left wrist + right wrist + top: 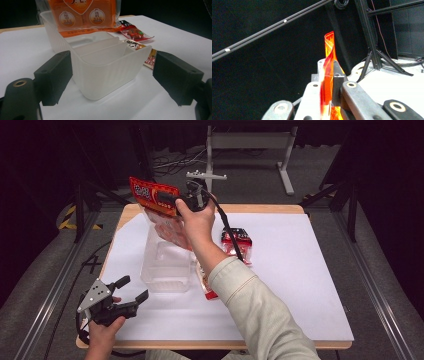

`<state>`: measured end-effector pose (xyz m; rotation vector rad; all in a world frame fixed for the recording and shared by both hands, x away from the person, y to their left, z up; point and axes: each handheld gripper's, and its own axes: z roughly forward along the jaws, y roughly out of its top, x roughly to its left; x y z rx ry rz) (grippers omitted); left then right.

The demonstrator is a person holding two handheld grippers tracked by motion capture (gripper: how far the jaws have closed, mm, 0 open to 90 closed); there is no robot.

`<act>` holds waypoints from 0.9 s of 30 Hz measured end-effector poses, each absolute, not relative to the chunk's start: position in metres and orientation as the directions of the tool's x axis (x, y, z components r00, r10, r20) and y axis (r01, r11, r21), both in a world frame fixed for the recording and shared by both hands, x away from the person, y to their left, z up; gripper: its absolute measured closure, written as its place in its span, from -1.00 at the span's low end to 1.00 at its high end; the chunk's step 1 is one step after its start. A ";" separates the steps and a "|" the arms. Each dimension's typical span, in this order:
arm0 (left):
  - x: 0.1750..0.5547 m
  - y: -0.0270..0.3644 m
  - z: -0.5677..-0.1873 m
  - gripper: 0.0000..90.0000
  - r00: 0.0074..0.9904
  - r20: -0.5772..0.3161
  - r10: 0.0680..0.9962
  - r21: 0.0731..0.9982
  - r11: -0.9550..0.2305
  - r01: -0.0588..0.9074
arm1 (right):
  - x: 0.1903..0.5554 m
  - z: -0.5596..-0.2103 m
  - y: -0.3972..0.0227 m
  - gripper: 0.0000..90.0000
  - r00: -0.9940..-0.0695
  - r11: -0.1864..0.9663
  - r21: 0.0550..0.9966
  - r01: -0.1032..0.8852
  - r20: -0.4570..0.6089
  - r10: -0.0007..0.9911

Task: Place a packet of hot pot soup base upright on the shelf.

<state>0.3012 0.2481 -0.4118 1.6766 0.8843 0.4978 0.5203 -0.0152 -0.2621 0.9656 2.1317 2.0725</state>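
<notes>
A large orange-red snack bag (155,200) hangs upright from my right gripper (167,199), which is shut on its top edge above the far end of a clear plastic bin (165,265). In the right gripper view the jaws pinch the bag's thin edge (327,75). The bag's lower end (80,15) dips into the bin's far side (105,67). My left gripper (133,288) is held open near the table's front left. Its jaws stand apart on either side of the bin's near end, not touching it.
A small red packet (237,242) lies on the white sheet (300,285) right of the bin. Another packet (207,287) lies by the bin's right side, partly under the forearm. A grey metal stand (247,142) is beyond the table.
</notes>
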 end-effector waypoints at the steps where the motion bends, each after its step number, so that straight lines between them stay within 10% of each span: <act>1: 0.301 0.248 -0.412 -0.63 0.631 -0.118 0.767 0.950 -0.098 0.297 | 0.520 -0.263 -0.014 1.00 -0.808 -0.076 0.907 0.415 0.406 0.428; 27: 0.302 0.248 -0.412 -0.63 0.630 -0.122 0.767 0.949 -0.095 0.300 | 0.522 -0.278 -0.021 1.00 -0.765 -0.116 0.876 0.468 0.467 0.444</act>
